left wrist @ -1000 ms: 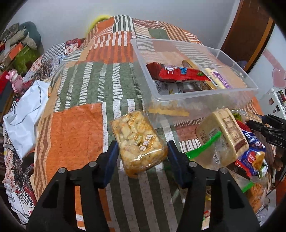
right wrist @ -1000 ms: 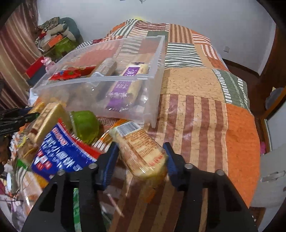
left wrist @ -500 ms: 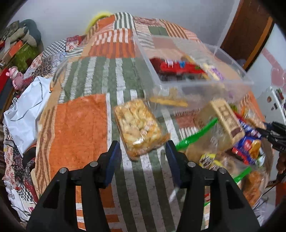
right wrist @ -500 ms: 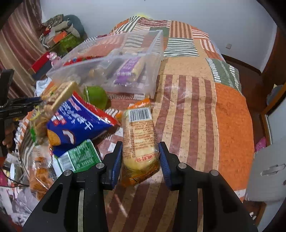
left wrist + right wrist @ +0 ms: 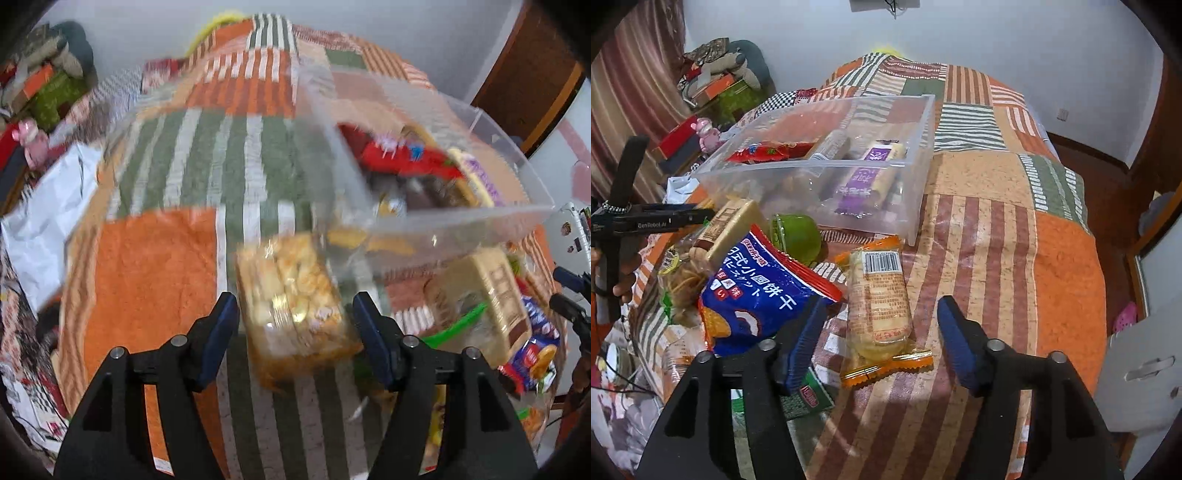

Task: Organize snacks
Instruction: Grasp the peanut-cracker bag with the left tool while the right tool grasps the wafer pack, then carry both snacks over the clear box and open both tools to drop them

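Note:
A clear pack of golden crackers (image 5: 295, 310) lies on the striped quilt between the pads of my left gripper (image 5: 297, 325). Its jaws are opening, and the blurred frame shows no pad pressing the pack. My right gripper (image 5: 882, 332) is also opening. An orange-edged pack of pale biscuits (image 5: 879, 306) rests flat on the quilt between its pads, clear of both. Beyond stands a clear plastic bin (image 5: 461, 218) (image 5: 919, 192) that holds a red packet (image 5: 764, 153) and a purple-labelled bar (image 5: 864, 177).
A heap of snacks lies between the two grippers: a blue biscuit bag (image 5: 757, 295), a green jelly cup (image 5: 796, 236) and a beige wafer pack (image 5: 491, 295). The left gripper's body (image 5: 665, 218) shows at the heap's left edge. Clutter lines the bed's far left side.
The right gripper set its biscuit pack down on the quilt and opened off it. The left gripper's jaws widened and came forward around the cracker pack.

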Demonstrator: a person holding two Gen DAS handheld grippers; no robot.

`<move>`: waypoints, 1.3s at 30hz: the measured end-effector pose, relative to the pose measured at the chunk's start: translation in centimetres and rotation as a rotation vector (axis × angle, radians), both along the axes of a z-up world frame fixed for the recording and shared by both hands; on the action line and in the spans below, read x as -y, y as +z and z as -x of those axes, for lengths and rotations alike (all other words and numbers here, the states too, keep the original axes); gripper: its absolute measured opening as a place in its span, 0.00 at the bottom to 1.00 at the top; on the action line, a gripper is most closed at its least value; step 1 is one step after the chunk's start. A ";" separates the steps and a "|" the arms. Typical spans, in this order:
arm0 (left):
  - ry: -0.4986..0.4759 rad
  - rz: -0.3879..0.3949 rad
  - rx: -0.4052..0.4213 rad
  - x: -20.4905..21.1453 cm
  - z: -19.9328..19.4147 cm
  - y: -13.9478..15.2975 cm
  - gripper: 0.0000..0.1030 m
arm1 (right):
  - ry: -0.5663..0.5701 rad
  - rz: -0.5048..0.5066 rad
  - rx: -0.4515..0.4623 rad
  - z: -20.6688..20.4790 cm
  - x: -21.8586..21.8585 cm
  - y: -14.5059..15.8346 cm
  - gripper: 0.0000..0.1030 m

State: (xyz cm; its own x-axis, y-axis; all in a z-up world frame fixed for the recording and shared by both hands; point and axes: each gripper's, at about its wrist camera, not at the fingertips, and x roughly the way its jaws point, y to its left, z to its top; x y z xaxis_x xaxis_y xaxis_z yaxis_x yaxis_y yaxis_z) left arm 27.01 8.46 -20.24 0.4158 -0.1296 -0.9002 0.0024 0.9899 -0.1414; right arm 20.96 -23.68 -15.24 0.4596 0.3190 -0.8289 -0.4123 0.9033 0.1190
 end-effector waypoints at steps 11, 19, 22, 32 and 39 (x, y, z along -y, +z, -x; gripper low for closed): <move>0.014 -0.019 -0.035 -2.2 2.4 0.0 0.54 | -0.004 0.023 -0.037 -1.9 -1.0 -2.1 0.58; 0.012 -0.015 -0.029 -1.2 0.2 -0.4 0.54 | 0.002 0.017 -0.030 -1.8 -1.4 -2.3 0.41; 0.023 -0.025 -0.022 -1.1 -0.7 -0.9 0.54 | 0.004 0.012 -0.035 -1.8 -1.6 -2.5 0.34; 0.063 -0.014 0.013 -1.7 -0.1 -0.7 0.44 | -0.009 -0.016 -0.019 -1.5 -1.6 -2.2 0.31; 0.060 -0.024 0.035 -1.9 2.3 0.8 0.44 | -0.035 -0.027 0.012 -0.7 -0.3 -0.9 0.31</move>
